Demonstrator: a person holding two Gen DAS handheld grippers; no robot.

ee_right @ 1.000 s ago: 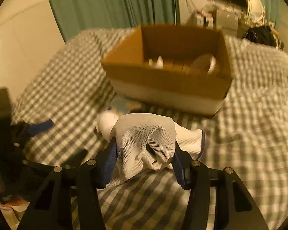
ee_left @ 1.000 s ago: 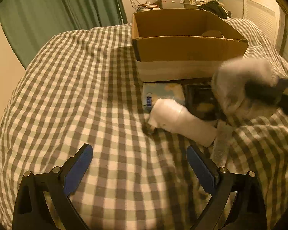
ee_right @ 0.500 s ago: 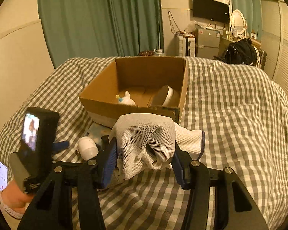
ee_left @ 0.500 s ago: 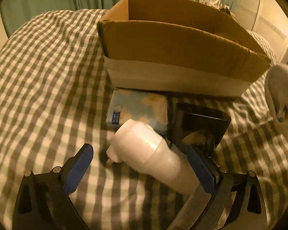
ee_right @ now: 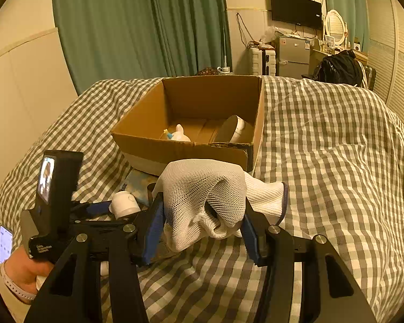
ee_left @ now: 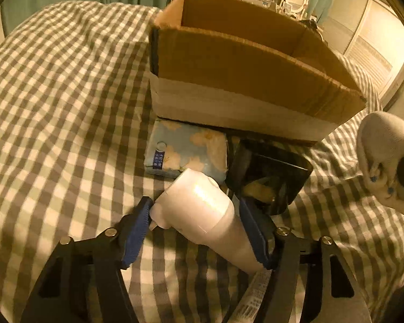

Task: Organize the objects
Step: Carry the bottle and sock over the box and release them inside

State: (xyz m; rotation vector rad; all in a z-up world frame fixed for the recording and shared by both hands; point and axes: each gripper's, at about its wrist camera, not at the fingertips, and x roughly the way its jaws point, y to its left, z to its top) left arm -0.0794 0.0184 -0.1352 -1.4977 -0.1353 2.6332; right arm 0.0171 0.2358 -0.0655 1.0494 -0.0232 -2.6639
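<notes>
Right now the left gripper (ee_left: 195,228) straddles a white bottle (ee_left: 202,215) lying on the checked bedspread (ee_left: 67,94), its blue pads set to either side of the bottle's upper body; they look close to touching, but I cannot tell whether they press on it. The bottle's long axis runs slantwise, cap end toward the left pad, base back toward the right finger. Just beyond it lie a blue tissue pack (ee_left: 185,150) and a black tray (ee_left: 269,172), both against the near wall of the cardboard box (ee_left: 242,80). That wall stands between the bottle and the box's inside, so the bottle must likely go up and over. The right gripper (ee_right: 202,215) is clamped on a white glove (ee_right: 202,188), held above the bed, short of the box.
</notes>
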